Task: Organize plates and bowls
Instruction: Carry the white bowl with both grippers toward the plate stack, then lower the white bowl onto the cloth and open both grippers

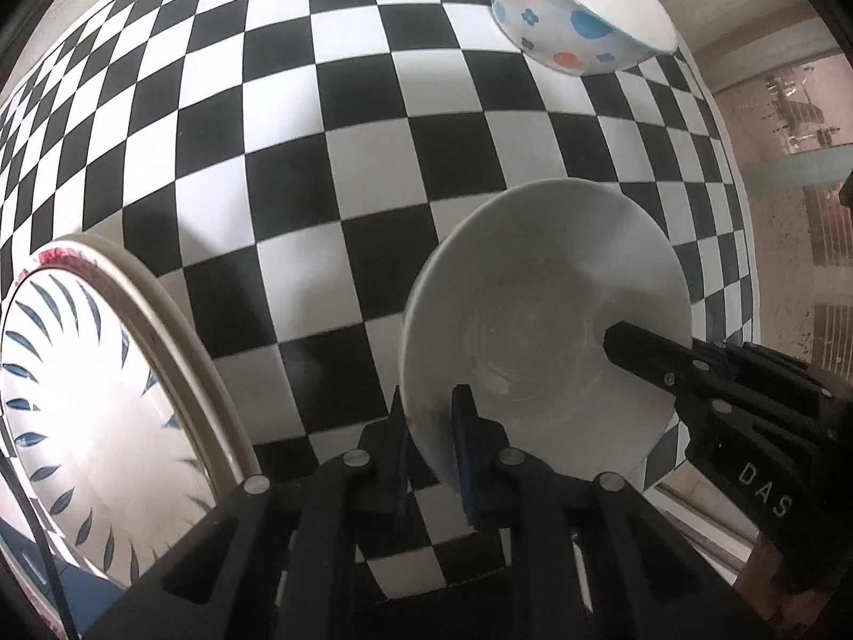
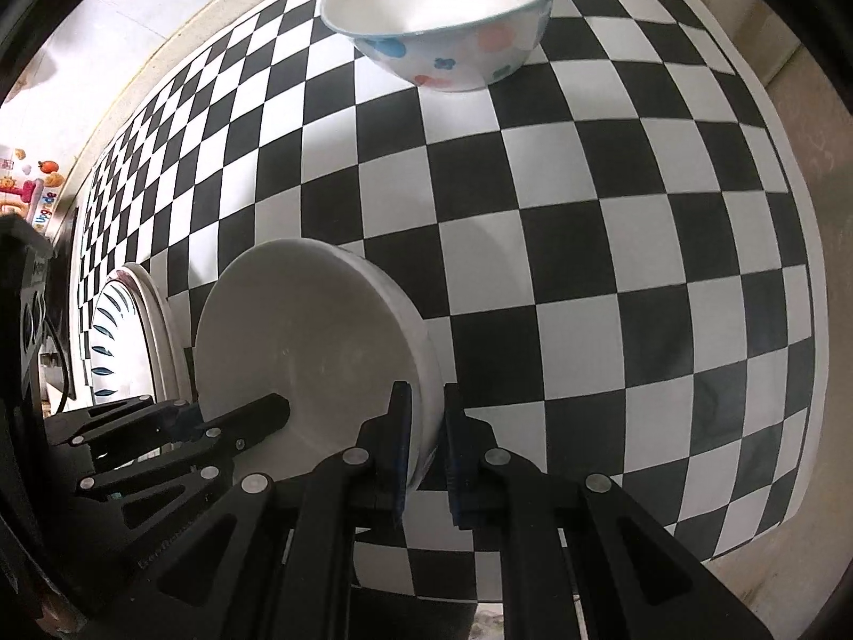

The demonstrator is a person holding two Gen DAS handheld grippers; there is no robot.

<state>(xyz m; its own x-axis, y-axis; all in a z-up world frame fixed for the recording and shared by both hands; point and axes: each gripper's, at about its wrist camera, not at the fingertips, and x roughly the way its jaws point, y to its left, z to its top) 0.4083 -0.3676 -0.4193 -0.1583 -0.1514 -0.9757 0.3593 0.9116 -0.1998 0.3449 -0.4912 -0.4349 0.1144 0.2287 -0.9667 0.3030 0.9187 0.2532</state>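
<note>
Both grippers, left (image 1: 431,426) and right (image 2: 426,426), clamped the white bowl's (image 1: 533,309) rim; spotted bowl (image 1: 565,16) sat upper right, leaf-patterned plate (image 1: 80,400) lower left.

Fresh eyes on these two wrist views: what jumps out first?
The plain white bowl, with the left claw and right claw each straddling its rim from opposite sides. Under it the black-and-white checkered cloth; at the far end a dotted bowl, left a blue-leaf plate.
</note>
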